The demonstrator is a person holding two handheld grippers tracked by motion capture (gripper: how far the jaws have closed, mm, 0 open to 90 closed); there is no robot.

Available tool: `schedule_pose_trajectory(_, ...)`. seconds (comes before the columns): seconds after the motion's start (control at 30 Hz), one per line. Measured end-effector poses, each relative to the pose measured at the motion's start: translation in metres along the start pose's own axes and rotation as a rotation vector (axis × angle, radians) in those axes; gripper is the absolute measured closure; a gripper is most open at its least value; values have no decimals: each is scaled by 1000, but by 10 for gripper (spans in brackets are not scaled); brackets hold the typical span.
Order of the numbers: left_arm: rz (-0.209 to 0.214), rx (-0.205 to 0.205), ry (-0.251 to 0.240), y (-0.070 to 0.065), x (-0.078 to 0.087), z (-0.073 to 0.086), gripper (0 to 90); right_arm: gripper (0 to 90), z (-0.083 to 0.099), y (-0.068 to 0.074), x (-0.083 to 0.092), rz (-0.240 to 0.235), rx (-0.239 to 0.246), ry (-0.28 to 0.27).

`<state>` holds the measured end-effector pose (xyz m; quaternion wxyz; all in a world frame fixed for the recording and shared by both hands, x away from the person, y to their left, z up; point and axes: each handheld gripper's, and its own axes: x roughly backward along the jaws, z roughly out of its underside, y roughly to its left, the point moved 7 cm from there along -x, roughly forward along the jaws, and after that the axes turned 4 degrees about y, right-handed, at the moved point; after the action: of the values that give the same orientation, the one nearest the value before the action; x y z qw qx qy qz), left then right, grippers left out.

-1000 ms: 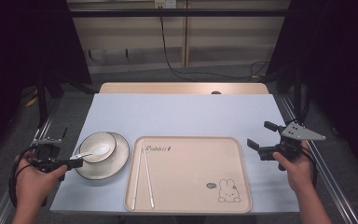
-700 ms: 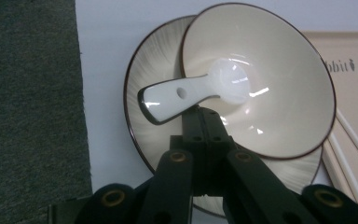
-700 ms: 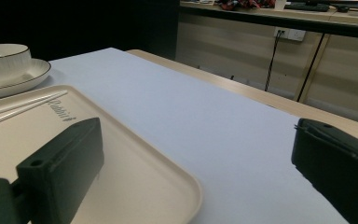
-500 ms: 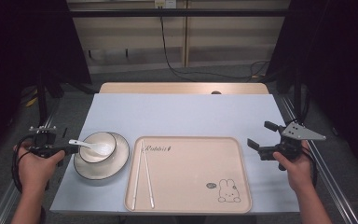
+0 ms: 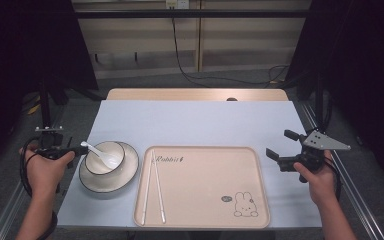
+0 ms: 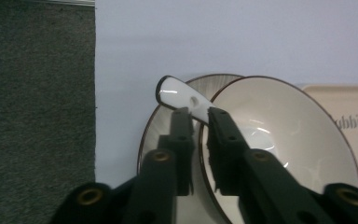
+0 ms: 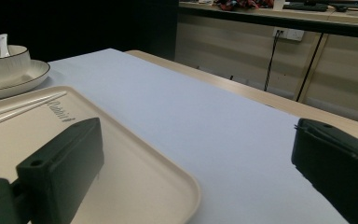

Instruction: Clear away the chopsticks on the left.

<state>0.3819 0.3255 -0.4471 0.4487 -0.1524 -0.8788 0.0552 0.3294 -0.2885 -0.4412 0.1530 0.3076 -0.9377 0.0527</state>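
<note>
A white spoon (image 5: 100,152) lies in a white bowl (image 5: 105,156) on a dark-rimmed plate (image 5: 125,175), left of the beige tray (image 5: 205,200). The spoon's handle sticks out leftwards over the bowl's rim. My left gripper (image 5: 77,148) is at that handle. In the left gripper view its jaws have just been opening: the handle (image 6: 177,93) runs between the tips of the gripper (image 6: 198,114), with a narrow gap showing. My right gripper (image 5: 280,150) hovers open by the tray's right edge with nothing between its jaws (image 7: 196,154).
Two white chopsticks (image 5: 152,187) lie side by side at the tray's left end. A rabbit drawing marks the tray's near right corner. The pale blue table cover (image 5: 195,120) stretches behind the tray. Dark floor lies beyond the table's left edge.
My left gripper has moved away from the near edge, swinging the spoon's handle round to point left, and its jaws have parted slightly. The right gripper has stayed put.
</note>
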Motion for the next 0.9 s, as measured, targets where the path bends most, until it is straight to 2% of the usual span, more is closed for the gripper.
schedule_pose_trajectory(0.03,-9,14,-7,1,1,-1,691,16,0,0,0,7,0,-2)
schedule_pose_trajectory(0.1,5,55,-32,1,3,-2,598,16,0,0,0,2,0,-3)
schedule_pose_trajectory(0.13,-9,62,-34,1,0,-2,561,16,0,0,0,4,-2,-4)
schedule_pose_trajectory(0.23,11,74,-37,1,-6,-1,478,16,0,0,0,2,-1,-2)
schedule_pose_trajectory(0.27,0,79,-50,0,-8,-2,476,16,0,0,0,3,-1,-2)
schedule_pose_trajectory(0.43,31,75,-60,-5,-19,-6,496,16,0,1,0,2,1,-1)
schedule_pose_trajectory(0.5,28,72,-68,-7,-23,-9,501,16,0,0,-1,0,3,-2)
schedule_pose_trajectory(0.53,25,84,-76,-8,-25,-10,505,16,0,0,-1,-3,2,2)
schedule_pose_trajectory(0.67,30,77,-77,-8,-30,-12,578,16,0,-1,0,5,2,0)
schedule_pose_trajectory(0.7,43,77,-75,-9,-31,-12,582,16,0,-1,0,6,-2,-4)
schedule_pose_trajectory(0.77,47,105,-78,-11,-34,-13,584,16,0,-1,0,8,0,0)
schedule_pose_trajectory(0.87,64,100,-82,-10,-38,-15,610,16,0,-1,0,8,2,0)
schedule_pose_trajectory(0.9,70,128,-100,-13,-38,-17,622,16,0,-1,0,8,0,-2)
